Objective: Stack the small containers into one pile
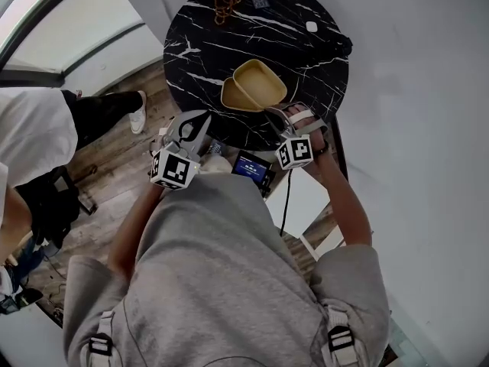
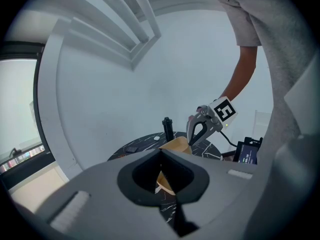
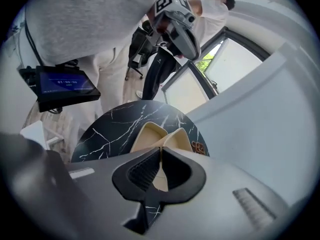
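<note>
1. At the upper centre of the head view stands a round black marble table point(image 1: 200, 48) with white veins. On it are two tan containers, one overlapping the other.
2. The upper container point(image 1: 261, 81) is tilted with its open side up. The lower container point(image 1: 229, 96) shows from under it at the lower left. Whether the upper one rests on the lower or hangs just clear of it cannot be told.
3. The right gripper point(image 3: 160, 149) comes in from the lower right of the pair. Its jaws are pinched together on the thin near rim of the upper container.
4. The left gripper point(image 2: 160, 153) hovers at the table's near left edge, apart from both containers. Its jaws are pressed together with nothing between them.
5. A small screen point(image 1: 250, 167) with a blue display sits between the two marker cubes, just below the table's near edge.
6. A coiled brown cord point(image 1: 225, 6) lies at the top of the tabletop, and a small white item point(image 1: 311, 27) lies at its upper right.
7. A second person point(image 1: 34, 132) in a white top stands at the left of the frame on the wooden floor point(image 1: 122, 159).
</note>
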A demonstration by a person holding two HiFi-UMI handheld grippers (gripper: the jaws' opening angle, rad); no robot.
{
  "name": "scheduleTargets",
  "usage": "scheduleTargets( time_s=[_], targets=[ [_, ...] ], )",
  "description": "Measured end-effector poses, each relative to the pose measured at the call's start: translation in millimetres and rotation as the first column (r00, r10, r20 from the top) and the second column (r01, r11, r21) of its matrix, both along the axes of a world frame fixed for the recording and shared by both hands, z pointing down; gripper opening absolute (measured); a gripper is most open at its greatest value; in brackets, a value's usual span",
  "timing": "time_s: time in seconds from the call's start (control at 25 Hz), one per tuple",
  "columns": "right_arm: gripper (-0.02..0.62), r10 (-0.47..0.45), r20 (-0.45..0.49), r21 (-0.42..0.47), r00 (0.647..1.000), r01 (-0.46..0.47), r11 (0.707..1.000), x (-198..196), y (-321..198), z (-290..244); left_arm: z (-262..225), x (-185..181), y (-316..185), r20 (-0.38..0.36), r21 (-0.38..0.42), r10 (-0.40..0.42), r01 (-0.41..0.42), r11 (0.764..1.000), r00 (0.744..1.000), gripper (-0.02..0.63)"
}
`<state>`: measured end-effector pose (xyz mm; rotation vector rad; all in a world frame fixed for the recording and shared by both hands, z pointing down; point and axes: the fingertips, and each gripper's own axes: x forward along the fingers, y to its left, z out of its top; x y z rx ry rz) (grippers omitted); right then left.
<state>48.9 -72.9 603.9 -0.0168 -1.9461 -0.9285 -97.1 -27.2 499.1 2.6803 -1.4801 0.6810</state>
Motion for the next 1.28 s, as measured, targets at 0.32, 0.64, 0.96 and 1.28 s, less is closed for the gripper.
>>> scheduleTargets(
  time_s=[0.32, 0.64, 0.96, 1.28],
  targets=[
    [0.029, -0.102, -0.029, -0.059, 0.994, 0.1, 0.993, -7, 29, 16, 1, -3, 4, 0.001, -0.007, -0.012, 0.012, 1.0, 1.0, -0.002],
    [0.031, -0.083, -0.047, -0.114, 0.995, 0.077, 0.991, -8, 38, 40, 4, 2, 9, 0.004, -0.01, -0.018, 0.018, 1.0, 1.0, -0.002],
    [0.074, 0.065, -0.01, -0.161, 0.998, -0.065, 0.985, 2, 28, 40, 12, 30, 15, -0.035, -0.045, 0.122, -0.124, 0.991, 0.992, 0.0],
    [0.074, 0.485, 0.201, -0.225, 0.851, -0.442, 0.868, 38, -9, 1, 67, 65, -13, 0.135, -0.181, 0.396, -0.37, 0.911, 0.908, 0.074]
  ],
)
